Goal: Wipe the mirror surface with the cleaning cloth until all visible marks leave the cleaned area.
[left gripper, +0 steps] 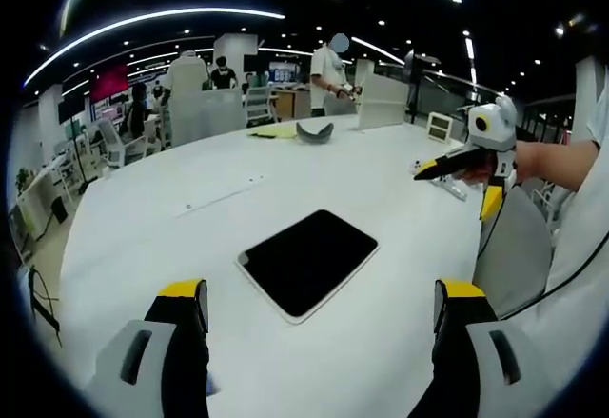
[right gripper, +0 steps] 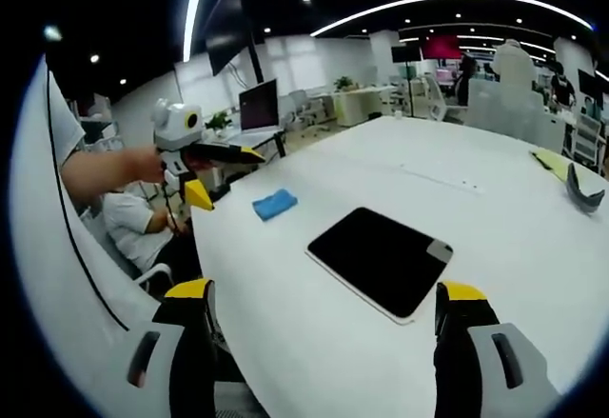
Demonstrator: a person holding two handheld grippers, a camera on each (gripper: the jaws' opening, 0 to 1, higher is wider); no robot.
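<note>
Mirror (left gripper: 307,262) lies flat on the white tabletop (left gripper: 381,189), long axis diagonal in both views. Blue cloth (right gripper: 275,204) lies apart from it. Left gripper (left gripper: 324,308) and right gripper (right gripper: 324,308) hover wide, empty

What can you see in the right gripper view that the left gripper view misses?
Right gripper view alone: a blue cleaning cloth lying on the table near the edge, apart from the mirror.

Left gripper view alone: a standing person beyond the table's far end.

Both share: the white table, the dark rectangular mirror lying flat on it, and each view's own hand-held gripper with open jaws.
</note>
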